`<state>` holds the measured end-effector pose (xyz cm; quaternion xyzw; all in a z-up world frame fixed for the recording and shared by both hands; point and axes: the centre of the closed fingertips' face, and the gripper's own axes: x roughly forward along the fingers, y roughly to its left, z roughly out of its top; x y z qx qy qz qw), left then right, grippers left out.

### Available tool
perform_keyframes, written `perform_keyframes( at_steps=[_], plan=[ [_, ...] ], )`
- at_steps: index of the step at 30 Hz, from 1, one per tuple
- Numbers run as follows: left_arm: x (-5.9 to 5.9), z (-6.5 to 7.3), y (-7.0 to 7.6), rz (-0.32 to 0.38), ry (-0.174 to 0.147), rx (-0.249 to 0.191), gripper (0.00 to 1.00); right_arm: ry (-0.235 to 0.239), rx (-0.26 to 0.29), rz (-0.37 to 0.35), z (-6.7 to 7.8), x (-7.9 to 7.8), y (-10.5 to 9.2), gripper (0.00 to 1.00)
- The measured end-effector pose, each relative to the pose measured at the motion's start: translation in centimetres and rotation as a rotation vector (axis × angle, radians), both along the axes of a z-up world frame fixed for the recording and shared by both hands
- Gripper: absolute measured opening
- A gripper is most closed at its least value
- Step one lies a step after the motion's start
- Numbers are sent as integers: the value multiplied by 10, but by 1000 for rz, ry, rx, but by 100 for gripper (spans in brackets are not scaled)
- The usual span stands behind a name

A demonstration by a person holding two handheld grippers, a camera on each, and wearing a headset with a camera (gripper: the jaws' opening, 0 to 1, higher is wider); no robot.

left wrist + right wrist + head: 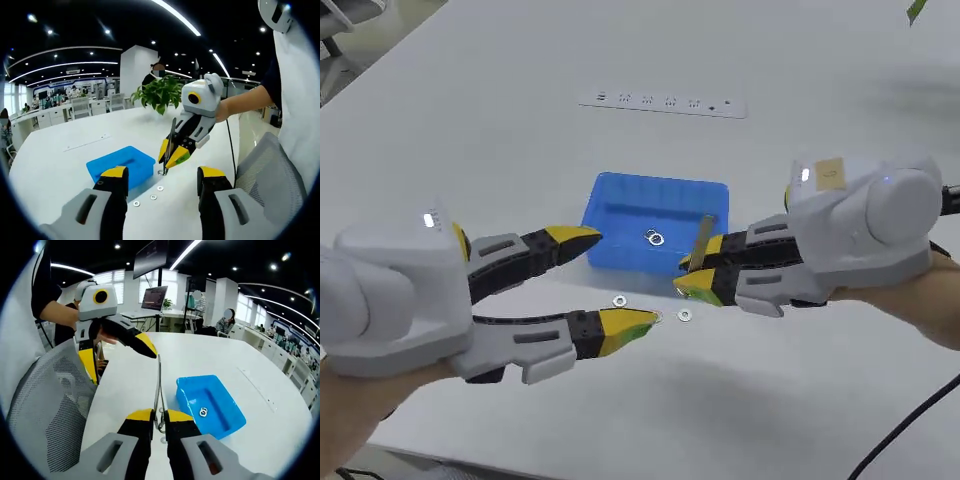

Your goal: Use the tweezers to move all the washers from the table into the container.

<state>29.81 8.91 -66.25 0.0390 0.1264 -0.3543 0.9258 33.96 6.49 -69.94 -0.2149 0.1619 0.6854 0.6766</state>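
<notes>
On the left, a person is holding the left gripper (603, 280) just above the white table (520, 130). Its two yellow-tipped jaws are standing wide apart, and nothing is sitting between them (the lower tip is lying very near one small washer). In the left gripper view the same jaws are rising from the bottom with a big gap between them.

In the middle, a few loose washers (620, 300) are lying on the table, just in front of the blue container (615, 225). The left gripper view is showing three of them in a short row (153, 197) near the container (122, 167). Two washers (653, 237) are lying inside the container, touching each other, and they are showing in the right gripper view too (203, 412). Far behind the container, a white power strip (665, 102) is lying flat on the table.

On the right, the right gripper (695, 270) is squeezing its jaws together on the tweezers (703, 238). The tweezers are sticking up past the jaws and pointing down toward the table in front of the container. In the left gripper view the tweezers (171, 142) are reaching almost to the table, and a small ring is sitting at the tip, but it is too small to tell if it is being pinched. A green plant (157, 95) is standing on the table behind.
</notes>
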Motion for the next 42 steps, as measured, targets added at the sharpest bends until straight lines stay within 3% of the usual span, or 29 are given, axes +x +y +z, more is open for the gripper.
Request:
perform_keyframes(
  at_steps=[7, 11, 17, 23, 25, 34, 42],
  plan=[
    [-6, 2, 19, 38, -7, -16, 64, -3, 32, -1, 19, 11, 15, 9],
    [-9, 3, 28, 56, -8, -18, 64, -4, 39, 2, 23, 20, 26, 9],
    [-8, 3, 42, 86, -5, -25, 66, -21, 33, -15, 23, 48, 41, 9],
    [-7, -1, 48, 105, 5, -24, 66, -23, 12, -49, 5, 78, 54, 9],
    [-7, -3, 50, 113, 9, -18, 66, -25, -14, -49, -11, 90, 57, 9],
    [-5, -9, 55, 142, 28, -10, 66, -30, -90, -23, -55, 100, 55, 10],
    [-2, -15, 50, 151, 40, -6, 65, 3, -104, -36, -67, 99, 45, 10]
  ],
)
